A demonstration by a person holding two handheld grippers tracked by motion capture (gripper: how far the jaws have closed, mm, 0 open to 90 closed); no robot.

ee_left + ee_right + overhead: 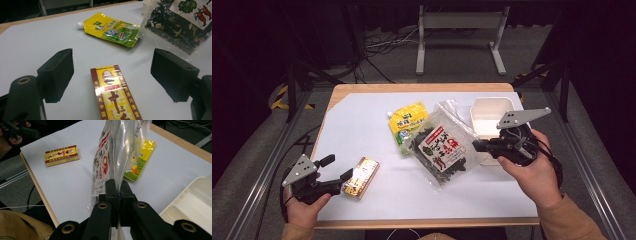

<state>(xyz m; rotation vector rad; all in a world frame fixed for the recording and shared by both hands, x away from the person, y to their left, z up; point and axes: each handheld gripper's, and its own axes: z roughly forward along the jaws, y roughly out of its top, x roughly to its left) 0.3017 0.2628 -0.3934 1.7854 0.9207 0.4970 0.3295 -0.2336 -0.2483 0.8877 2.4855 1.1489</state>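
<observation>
Right gripper: jaws clenched on edge of clear seaweed bag, bag lifted and hanging above white mat.
Left gripper: jaws spread wide, gripping nothing, yellow box lying between them on mat.
Yellow pouch: flat, just behind bag.
White tray: at mat's right edge.

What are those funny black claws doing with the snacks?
A person holds a claw in each hand. The right gripper is pinched shut on the edge of a clear bag of dried seaweed, lifting it beside a white tray. The left gripper is open around a yellow box. A yellow pouch lies nearby.
</observation>
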